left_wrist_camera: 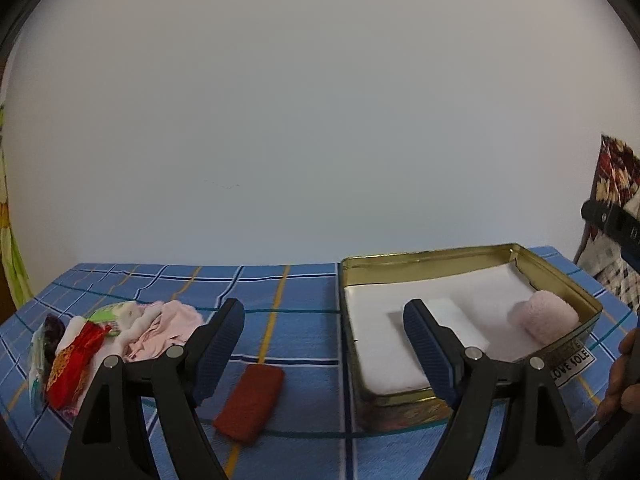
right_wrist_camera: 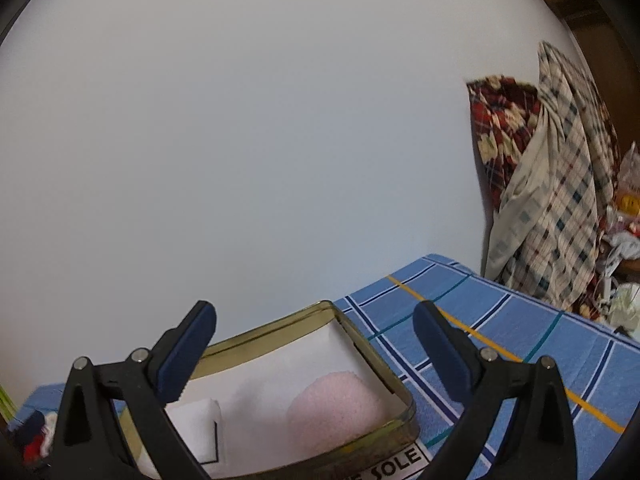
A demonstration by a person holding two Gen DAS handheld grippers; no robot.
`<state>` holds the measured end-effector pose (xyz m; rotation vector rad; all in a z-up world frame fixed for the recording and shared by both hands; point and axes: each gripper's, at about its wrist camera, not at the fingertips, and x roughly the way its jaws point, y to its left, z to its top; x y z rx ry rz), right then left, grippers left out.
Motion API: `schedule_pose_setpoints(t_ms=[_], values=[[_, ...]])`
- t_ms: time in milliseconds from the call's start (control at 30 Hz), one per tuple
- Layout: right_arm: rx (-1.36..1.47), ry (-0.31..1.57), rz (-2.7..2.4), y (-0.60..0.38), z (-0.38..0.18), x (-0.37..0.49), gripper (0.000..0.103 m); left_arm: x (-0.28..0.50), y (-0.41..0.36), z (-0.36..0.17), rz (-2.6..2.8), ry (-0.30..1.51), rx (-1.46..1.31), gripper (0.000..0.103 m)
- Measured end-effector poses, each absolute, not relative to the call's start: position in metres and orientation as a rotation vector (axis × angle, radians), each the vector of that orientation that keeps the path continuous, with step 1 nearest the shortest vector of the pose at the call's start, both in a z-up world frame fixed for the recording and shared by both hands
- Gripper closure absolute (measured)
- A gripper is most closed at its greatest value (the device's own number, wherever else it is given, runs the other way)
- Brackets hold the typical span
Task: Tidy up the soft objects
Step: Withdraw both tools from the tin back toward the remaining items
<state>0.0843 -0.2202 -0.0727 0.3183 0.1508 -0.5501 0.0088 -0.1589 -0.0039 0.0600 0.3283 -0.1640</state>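
At the far left of the counter (left_wrist_camera: 304, 288), which is covered in a blue checked cloth, lies my heap of unsorted soft things (left_wrist_camera: 120, 336): pale pink fabric, a red and gold embroidered piece and something green, bunched together as stock waiting to be sorted. Just right of it, apart from the heap, a folded rust-red knitted cloth (left_wrist_camera: 250, 404) lies flat on the blue checks, in line with my left tool (left_wrist_camera: 324, 344), whose dark blue pads stand apart with nothing between them; I judge that cloth the likeliest next pick. Further right sits the open rectangular gold-coloured metal tin (left_wrist_camera: 424, 258), lined with white padding. Inside it a folded white cloth (left_wrist_camera: 456, 320) lies near the middle and a rolled pale pink towel (left_wrist_camera: 544, 318) is tucked into the right-hand near corner, packed to one side so room is left, I think, for more. My right tool (right_wrist_camera: 314, 344) hangs over that tin corner with its pads wide apart and empty. Beyond the counter's right end hang patterned plaid fabrics (right_wrist_camera: 560, 184), no part of this job.
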Motion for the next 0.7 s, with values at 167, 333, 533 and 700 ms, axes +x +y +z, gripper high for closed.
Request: schedule_pose_setpoints(t_ms=[167,333,533,700], values=[[0.271,0.163,-0.548,-0.202,-0.074,0.087,0.002,0.005,-0.143,-0.003,-0.159,0.336,0.047,0.019],[0.256,0.178,-0.537,-0.189,-0.077,0.086,0.002,0.005,-0.133,-0.004,-0.159,0.354,0.052,0.019],[0.223,0.187,-0.512,-0.166,-0.078,0.080,0.002,0.005,-0.112,-0.004,-0.160,0.367,0.047,0.019],[0.193,0.190,-0.502,-0.147,-0.080,0.076,0.002,0.008,-0.091,-0.006,-0.133,0.367,0.046,0.019]])
